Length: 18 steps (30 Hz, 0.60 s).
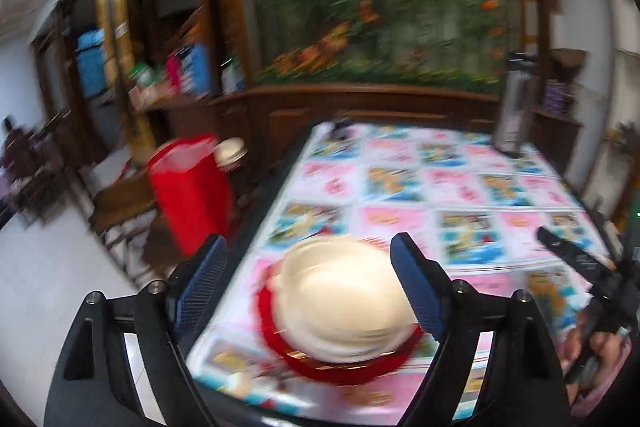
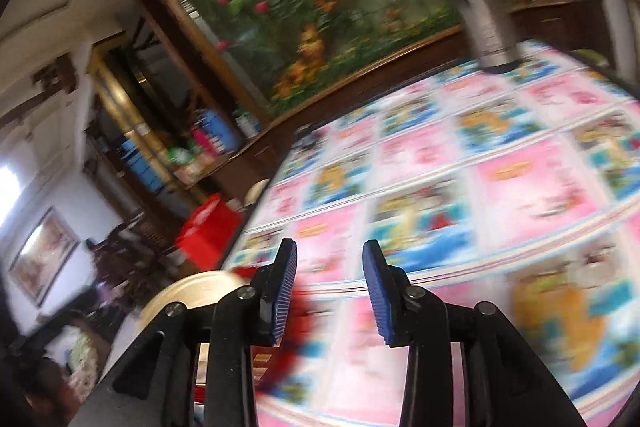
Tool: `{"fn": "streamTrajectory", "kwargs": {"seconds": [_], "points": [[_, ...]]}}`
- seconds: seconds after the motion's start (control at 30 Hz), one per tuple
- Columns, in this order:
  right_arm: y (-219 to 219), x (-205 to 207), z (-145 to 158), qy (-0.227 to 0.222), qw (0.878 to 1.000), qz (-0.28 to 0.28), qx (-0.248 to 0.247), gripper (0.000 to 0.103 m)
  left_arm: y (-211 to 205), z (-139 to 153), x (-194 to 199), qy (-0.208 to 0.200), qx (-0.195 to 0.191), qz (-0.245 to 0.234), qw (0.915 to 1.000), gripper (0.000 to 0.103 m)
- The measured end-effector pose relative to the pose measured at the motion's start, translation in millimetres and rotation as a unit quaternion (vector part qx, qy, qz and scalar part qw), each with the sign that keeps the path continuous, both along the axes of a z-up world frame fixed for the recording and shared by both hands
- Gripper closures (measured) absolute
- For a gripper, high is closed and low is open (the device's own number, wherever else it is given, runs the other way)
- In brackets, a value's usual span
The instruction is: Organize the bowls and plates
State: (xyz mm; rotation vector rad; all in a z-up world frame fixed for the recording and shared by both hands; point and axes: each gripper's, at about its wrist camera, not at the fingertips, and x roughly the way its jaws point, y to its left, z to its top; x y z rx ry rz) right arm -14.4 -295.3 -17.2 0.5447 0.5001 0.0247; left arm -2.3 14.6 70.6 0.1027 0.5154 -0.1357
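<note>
In the left wrist view a cream bowl (image 1: 344,303) sits stacked on a red plate (image 1: 340,367) near the front left corner of the table, which has a pink and blue cartoon cloth (image 1: 460,195). My left gripper (image 1: 310,287) is open, its blue pads to either side of the bowl, above it. In the right wrist view my right gripper (image 2: 330,293) is open and empty over the cloth (image 2: 500,187). A cream rim (image 2: 196,291) and a red blur (image 2: 292,355) show behind its left finger. Both views are motion-blurred.
A tall grey bottle (image 1: 514,107) stands at the table's far right; it also shows in the right wrist view (image 2: 480,7). A red bin (image 1: 192,187) stands on the floor left of the table. The other gripper (image 1: 580,263) shows at the right edge. Wooden cabinets line the back wall.
</note>
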Motion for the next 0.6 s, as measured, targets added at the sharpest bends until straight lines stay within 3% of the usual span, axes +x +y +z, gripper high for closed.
{"fn": "streamTrajectory", "kwargs": {"seconds": [0.13, 0.3, 0.6], "points": [[-40.4, -21.0, -11.3, 0.023, 0.998, -0.045, -0.040, 0.059, -55.8, -6.1, -7.8, 0.008, 0.016, -0.082, 0.9965, 0.018], [-69.4, -43.0, -17.7, 0.033, 0.995, -0.069, -0.063, 0.057, -105.9, -27.7, -8.0, 0.054, 0.025, -0.138, 0.9887, 0.018], [-92.0, -57.8, -20.6, 0.032, 0.992, -0.094, -0.077, 0.053, -150.0, -54.8, -9.2, 0.093, 0.010, -0.163, 0.9822, 0.018]]}}
